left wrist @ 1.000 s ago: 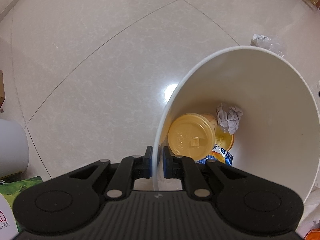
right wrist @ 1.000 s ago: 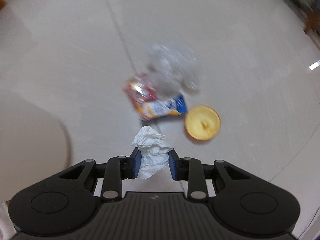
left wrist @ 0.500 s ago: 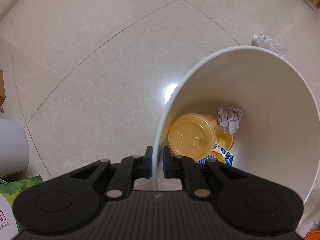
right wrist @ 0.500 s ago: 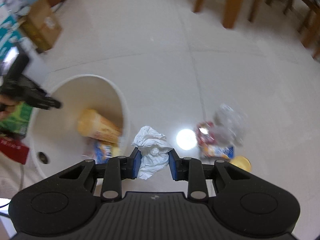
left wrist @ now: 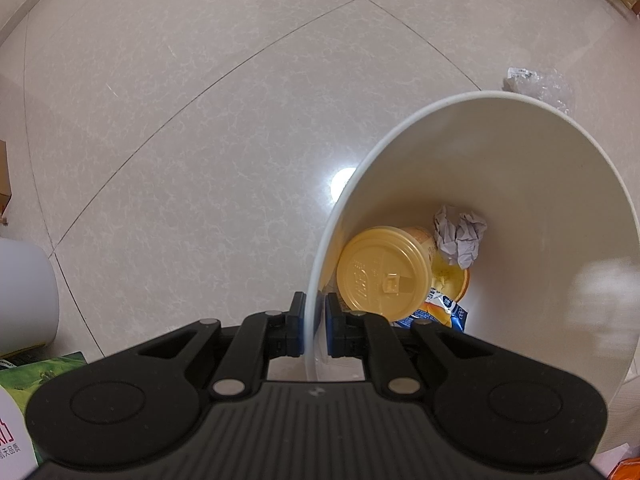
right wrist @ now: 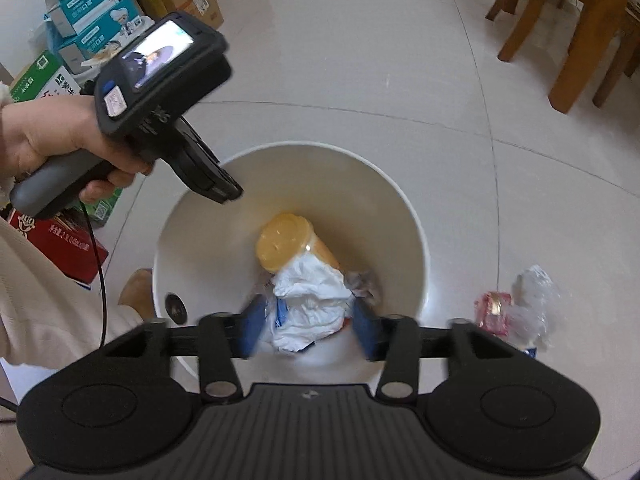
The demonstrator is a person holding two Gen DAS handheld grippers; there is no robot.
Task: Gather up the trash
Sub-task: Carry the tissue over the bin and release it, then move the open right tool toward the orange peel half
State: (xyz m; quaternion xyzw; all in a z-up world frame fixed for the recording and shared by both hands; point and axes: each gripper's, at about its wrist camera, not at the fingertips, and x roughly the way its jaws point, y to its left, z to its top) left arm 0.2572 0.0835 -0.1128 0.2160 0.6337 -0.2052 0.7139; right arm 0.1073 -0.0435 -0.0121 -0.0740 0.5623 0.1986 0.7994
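Observation:
A white bin stands on the tiled floor, and my left gripper is shut on its near rim. Inside lie a yellow lidded cup, a grey crumpled paper and a blue wrapper. In the right wrist view my right gripper is open above the bin. A white crumpled tissue hangs loose between its spread blue pads, over the cup. The same tissue shows as a white blur at the bin's right wall.
A red wrapper and a clear plastic bag lie on the floor right of the bin. A person's hand holds the left gripper. Cardboard boxes stand at far left, wooden chairs at far right.
My right gripper swung from the floor trash to above the bin and opened, letting go of the white tissue. The left gripper stayed shut on the bin rim.

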